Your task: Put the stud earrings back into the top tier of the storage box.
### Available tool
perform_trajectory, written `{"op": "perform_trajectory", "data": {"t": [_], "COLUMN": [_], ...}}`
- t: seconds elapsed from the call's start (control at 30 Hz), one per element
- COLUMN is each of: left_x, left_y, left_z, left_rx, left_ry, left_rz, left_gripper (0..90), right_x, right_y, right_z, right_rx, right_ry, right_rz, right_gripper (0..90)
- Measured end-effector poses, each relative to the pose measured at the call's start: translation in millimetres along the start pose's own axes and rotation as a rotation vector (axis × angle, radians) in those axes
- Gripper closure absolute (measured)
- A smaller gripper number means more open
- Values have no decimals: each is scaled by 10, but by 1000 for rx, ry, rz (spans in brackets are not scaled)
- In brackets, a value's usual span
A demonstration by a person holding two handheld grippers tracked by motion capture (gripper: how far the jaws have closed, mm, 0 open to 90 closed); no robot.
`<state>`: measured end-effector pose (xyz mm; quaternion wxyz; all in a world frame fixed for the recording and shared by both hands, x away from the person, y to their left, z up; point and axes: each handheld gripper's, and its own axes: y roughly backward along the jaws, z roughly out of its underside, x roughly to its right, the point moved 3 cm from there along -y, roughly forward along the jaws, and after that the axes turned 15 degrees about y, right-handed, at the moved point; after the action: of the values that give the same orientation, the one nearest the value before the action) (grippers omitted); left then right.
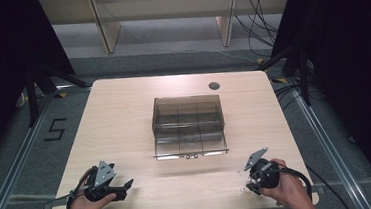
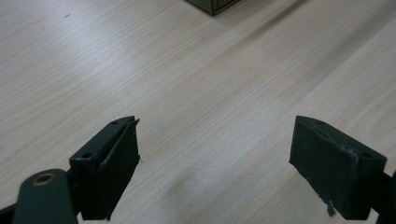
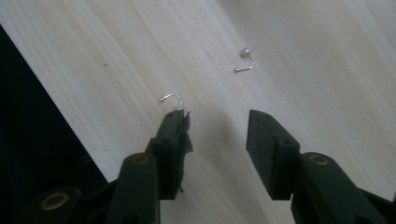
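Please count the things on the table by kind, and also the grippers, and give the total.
Smoky clear compartment box: 1
Small metal hooks: 2
Grippers: 2, left gripper, right gripper
Total: 5

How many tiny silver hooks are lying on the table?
2. One hook lies at the tip of the right gripper; the other hook lies a bit farther ahead. More could be hidden in the brown box.
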<state>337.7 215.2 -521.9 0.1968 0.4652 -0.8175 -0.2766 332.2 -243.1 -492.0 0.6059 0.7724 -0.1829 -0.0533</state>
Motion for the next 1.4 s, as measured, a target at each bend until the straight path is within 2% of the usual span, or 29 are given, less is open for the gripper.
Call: {"op": "perform_trajectory", "data": {"t": [0.07, 0.2, 0.23, 0.27, 0.3, 0.33, 0.43, 0.5, 0.53, 0.6, 0.63, 0.7, 0.73, 0.8, 0.83, 0.87, 0.9, 0.97, 1.0, 1.03, 1.07, 1.1, 1.13, 1.2, 1.23, 1.27, 1.3, 1.37, 1.4], "left_x": [19, 19, 9, 8, 9, 9, -20, -21, 9, 7, 9, 0, 10, 11, 1, 5, 16, 15, 5, 7, 11, 11, 11, 7, 19, 17, 18, 0, 9], "left_y": [-5, -1, 6, 7, 6, 6, 33, 33, 7, 10, 10, 13, 11, 9, 14, 11, 8, 11, 19, 11, 10, 10, 10, 17, 16, 15, 14, 13, 10], "left_z": [1, 1, -4, -5, -5, -5, -8, -10, -8, -9, -8, -8, -5, -5, -8, -6, -2, -5, -6, -6, -2, -2, -3, -8, -8, -6, -6, -9, -2], "left_rx": [21, 24, 18, 18, 19, 19, -17, -13, 24, 19, 21, 13, 18, 16, 13, 18, 25, 25, 15, 17, 17, 17, 18, 23, 33, 34, 34, 21, 17], "left_ry": [23, 23, 6, 5, 5, 4, -43, -42, 7, 7, 10, 2, 17, 16, 0, 8, 21, 11, -3, 7, 22, 22, 21, 11, 25, 24, 23, 3, 22], "left_rz": [13, 4, 4, 5, 4, 4, -3, -4, 3, 8, 7, -1, 2, 3, 1, 2, 3, 1, -1, 6, 5, 5, 7, -5, 4, 4, 4, 5, 5], "left_gripper": [151, 151, 151, 151, 151, 151, 151, 151, 151, 151, 151, 151, 151, 151, 151, 151, 151, 151, 151, 151, 151, 151, 151, 151, 151, 151, 151, 151, 151], "right_x": [-18, -39, -43, -42, -65, -66, -75, -73, -76, -80, -92, -80, -73, -69, -63, -51, -52, -39, -44, -31, -41, -41, -15, -15, -28, -35, -16, -20, -3], "right_y": [-17, -49, -56, -64, -73, -80, -103, -110, -117, -127, -146, -157, -172, -169, -175, -180, -178, -187, -188, -194, -193, -193, -203, -204, -197, -183, -158, -122, -105], "right_z": [-35, -85, -94, -101, -116, -125, -151, -170, -177, -196, -210, -213, -223, -235, -241, -245, -252, -268, -278, -285, -293, -293, -287, -288, -289, -297, -304, -310, -310], "right_rx": [-18, -31, -39, -50, -56, -55, -86, -96, -96, -125, -132, -136, -143, -152, -151, -152, -163, -170, -181, -179, -208, -208, -207, -207, -209, -193, -151, -146, -145], "right_ry": [10, 34, 37, 54, 36, 50, 50, 74, 77, 95, 80, 99, 89, 88, 90, 101, 81, 90, 74, 102, 61, 61, 93, 95, 77, 72, 113, 103, 109], "right_rz": [-13, -41, -43, -47, -51, -69, -76, -94, -93, -105, -100, -109, -103, -115, -124, -131, -134, -147, -142, -153, -143, -143, -143, -143, -139, -148, -155, -162, -142], "right_gripper": [635, 670, 678, 690, 699, 713, 747, 762, 769, 782, 798, 801, 813, 825, 834, 840, 849, 854, 856, 857, 858, 858, 859, 859, 859, 875, 900, 900, 900]}}
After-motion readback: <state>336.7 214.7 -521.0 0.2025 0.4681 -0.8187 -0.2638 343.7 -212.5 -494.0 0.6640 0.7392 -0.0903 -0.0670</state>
